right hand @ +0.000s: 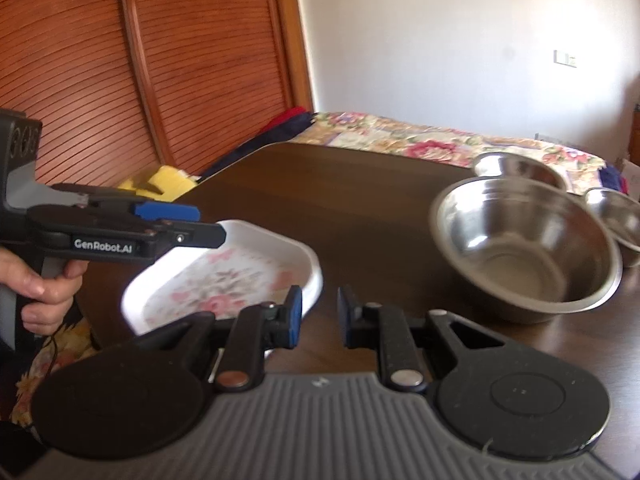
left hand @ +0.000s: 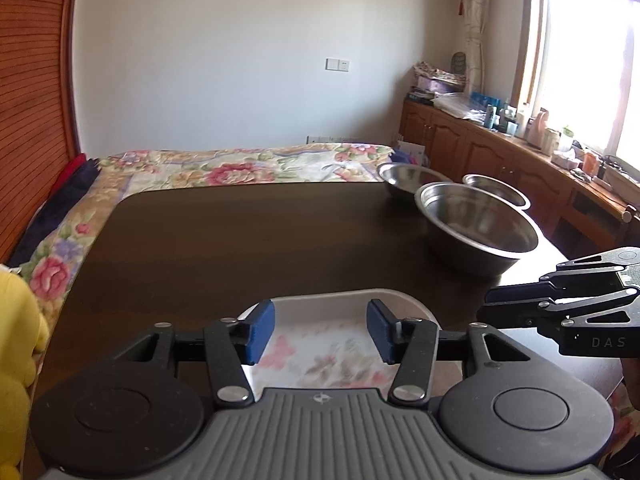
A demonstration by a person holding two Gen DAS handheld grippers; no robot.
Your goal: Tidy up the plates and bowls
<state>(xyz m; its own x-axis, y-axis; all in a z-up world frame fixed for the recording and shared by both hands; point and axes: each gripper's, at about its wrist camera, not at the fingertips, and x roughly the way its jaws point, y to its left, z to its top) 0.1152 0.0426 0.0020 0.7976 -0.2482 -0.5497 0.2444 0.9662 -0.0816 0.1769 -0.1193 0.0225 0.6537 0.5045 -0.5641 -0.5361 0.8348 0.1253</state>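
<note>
Left hand-held gripper (left hand: 320, 330): nearest my lens, jaws standing apart, clamped on nothing, hanging over the near end of the floral plate.
Floral plate (left hand: 340, 336): white, oblong, flat on the dark counter (left hand: 240, 240); it lies straight ahead of and just under my left blue pads (left hand: 262, 330), its far rim showing between them. Its long axis looks to run along my left line of sight, though blur makes that a judgement.
Right hand-held gripper (right hand: 318, 316): jaws also apart and empty; from its own view the plate (right hand: 224, 280) sits ahead to the left, with the left blue pad in front of the plate's right rim, and I cannot tell whether they touch.
Large steel bowl (right hand: 524, 240): ahead-right of my right gripper, near it, upright on the counter.
Two smaller steel bowls (right hand: 520, 170): behind the large one, close together, towards the bed (right hand: 420, 140).
Nearer hand: I judge the left better placed for the plate, the right for the large bowl.
</note>
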